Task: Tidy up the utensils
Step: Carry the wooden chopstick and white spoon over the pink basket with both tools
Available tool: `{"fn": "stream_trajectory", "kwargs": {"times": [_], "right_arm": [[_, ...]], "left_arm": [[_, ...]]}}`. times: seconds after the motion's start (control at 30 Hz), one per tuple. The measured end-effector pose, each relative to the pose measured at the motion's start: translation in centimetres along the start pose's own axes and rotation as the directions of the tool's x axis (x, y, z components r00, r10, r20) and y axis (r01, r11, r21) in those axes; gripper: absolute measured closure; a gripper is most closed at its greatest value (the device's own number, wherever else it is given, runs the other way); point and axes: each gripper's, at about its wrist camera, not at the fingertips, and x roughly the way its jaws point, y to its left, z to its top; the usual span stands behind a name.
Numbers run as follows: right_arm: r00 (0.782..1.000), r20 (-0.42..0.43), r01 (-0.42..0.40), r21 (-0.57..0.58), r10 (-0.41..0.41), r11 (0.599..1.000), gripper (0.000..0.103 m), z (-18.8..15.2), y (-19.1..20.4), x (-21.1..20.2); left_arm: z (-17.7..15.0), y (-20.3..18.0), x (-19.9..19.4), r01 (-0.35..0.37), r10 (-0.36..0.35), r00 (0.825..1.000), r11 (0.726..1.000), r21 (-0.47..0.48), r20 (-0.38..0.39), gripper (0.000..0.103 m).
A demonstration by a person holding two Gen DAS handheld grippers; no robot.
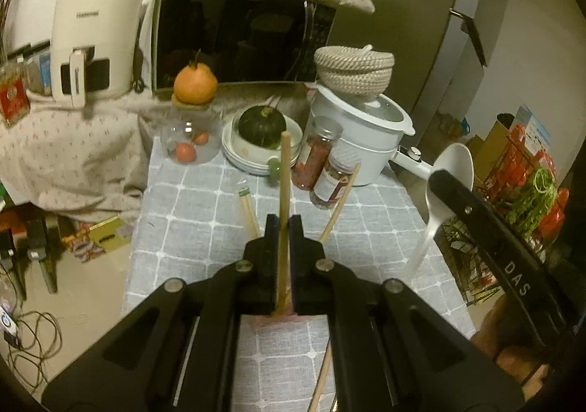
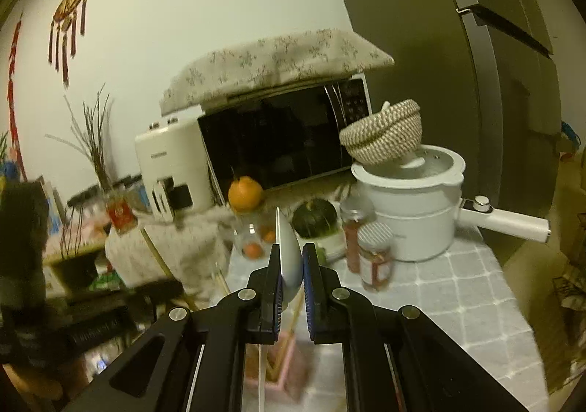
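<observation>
left tool (image 1: 282, 228) clenched on a chopstick (image 1: 284, 192), right tool (image 2: 292, 265) gripping a white spoon (image 2: 289, 250); lower both straight into the pink holder (image 2: 282, 364), avoiding the jars (image 2: 373, 258)

Both views are dim, with a yellowish indoor tint and dark round corners from the fisheye lens. Straight lines bend near the edges. The black glass microwave door (image 1: 234, 34) reflects only faintly. In the right wrist view, the left side and the small pink square holder (image 2: 278, 371) are blurred.
</observation>
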Motion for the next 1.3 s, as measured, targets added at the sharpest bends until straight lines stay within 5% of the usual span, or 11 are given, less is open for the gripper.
{"fn": "stream_trajectory", "kwargs": {"times": [0.5,1.17,1.3], "right_arm": [[0.994,0.072,0.082,-0.003,-0.082,0.997,0.093,-2.7,1.2,5.3],[0.992,0.006,0.129,0.054,-0.129,0.990,0.093,-6.2,0.0,7.4],[0.995,-0.003,0.100,0.088,-0.100,0.991,0.083,-6.1,-0.3,6.8]], "left_arm": [[-0.1,1.6,2.1,0.024,-0.024,1.000,0.999,-0.040,-0.010,0.097],[-0.3,1.9,2.0,0.026,-0.025,1.000,0.998,-0.060,0.009,0.097],[-0.3,1.7,1.1,0.017,-0.016,1.000,0.999,-0.043,0.026,0.097]]}}
